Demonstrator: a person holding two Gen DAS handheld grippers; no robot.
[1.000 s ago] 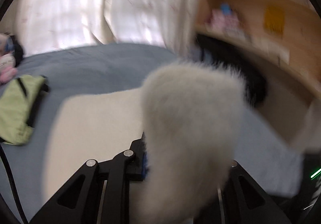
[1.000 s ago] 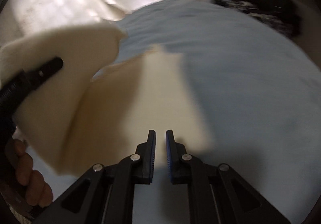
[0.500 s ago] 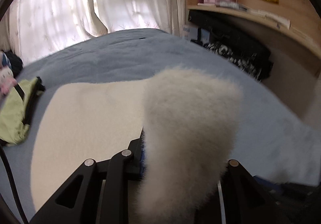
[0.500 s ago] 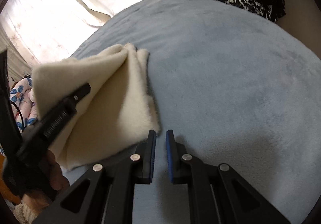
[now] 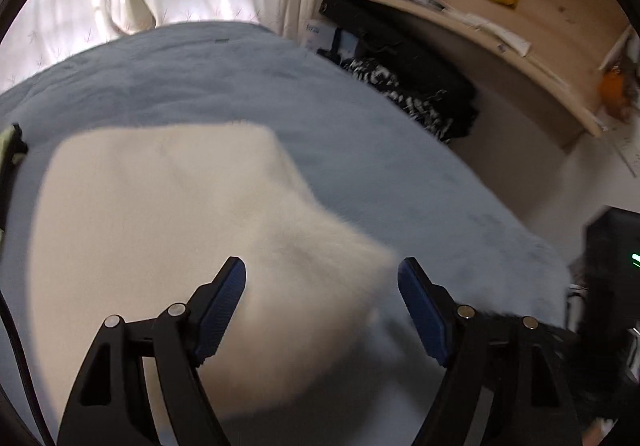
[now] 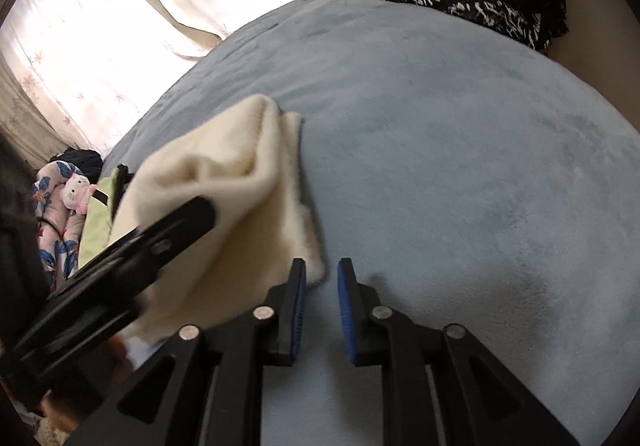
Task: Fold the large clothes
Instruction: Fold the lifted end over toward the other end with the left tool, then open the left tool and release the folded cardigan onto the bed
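**Cream fleece garment lies folded on blue bedspread as both grippers stand free of it**

A fluffy cream garment (image 5: 160,214) lies on a pale blue bedspread (image 5: 360,150), its upper layer doubled over the lower. The left gripper (image 5: 322,278), whose jaws have just been opening, stands wide apart above the garment's near corner; the fleece shows between the blue pads (image 5: 228,294) but neither pad presses on it. That corner is blurred, so its exact edge is hard to trace. In the right wrist view the left gripper's black frame cuts across the garment and hides part of the fold, and the hand behind it is a dark blur at the picture's edge. The right gripper (image 6: 322,274), its jaws also just having been opening, stands a narrow gap apart with bare bedspread between the pads; its left pad sits just beside the garment's near corner, and whether it touches the fleece cannot be told. Beyond the garment, at the bedspread's far edge, hang patterned curtains (image 6: 120,6). A green item (image 6: 96,222) and a plush toy (image 6: 76,186) lie left of the garment, partly hidden. Dark patterned clothing (image 5: 408,94) is heaped off the bedspread's right side under a wooden shelf (image 5: 480,26).
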